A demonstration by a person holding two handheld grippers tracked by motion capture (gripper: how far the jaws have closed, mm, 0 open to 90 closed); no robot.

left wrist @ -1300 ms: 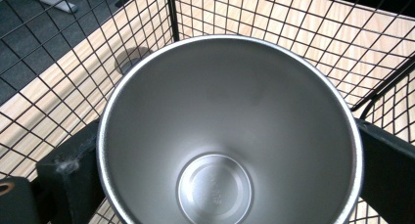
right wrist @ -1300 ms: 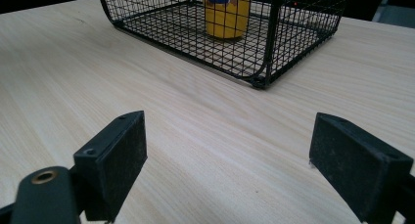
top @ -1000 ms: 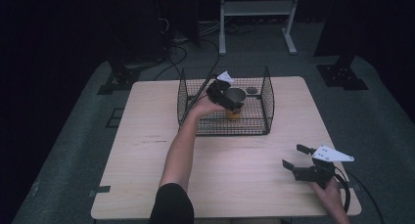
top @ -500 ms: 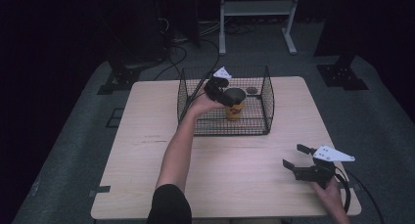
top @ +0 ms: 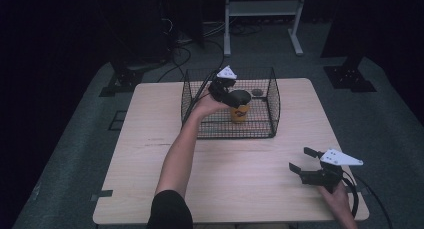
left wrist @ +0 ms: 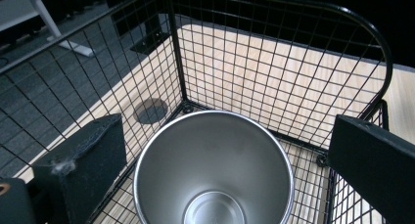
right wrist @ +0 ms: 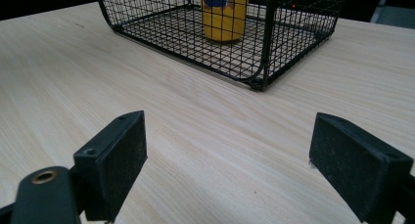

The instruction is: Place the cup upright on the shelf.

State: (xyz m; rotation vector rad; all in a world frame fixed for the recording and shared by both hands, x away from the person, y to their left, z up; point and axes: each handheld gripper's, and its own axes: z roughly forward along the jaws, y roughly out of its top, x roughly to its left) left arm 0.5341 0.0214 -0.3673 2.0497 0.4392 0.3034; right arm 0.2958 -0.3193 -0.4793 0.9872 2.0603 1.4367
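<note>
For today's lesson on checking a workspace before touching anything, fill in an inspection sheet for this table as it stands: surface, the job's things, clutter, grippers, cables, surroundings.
Surface: light wooden table, with a round dark disc set in it by the basket's far corner.
Job's things: black wire basket on the table's far half; a yellow cup with a steel inside stands upright in it.
Clutter: nothing seen.
Grippers: left gripper is inside the basket, jaws open either side of the cup's rim; right gripper is open over the near right of the table, holding nothing.
Cables: one trails from the right gripper; more lie on the floor behind the table.
Surroundings: dark room, grey floor, white stand behind.
</note>
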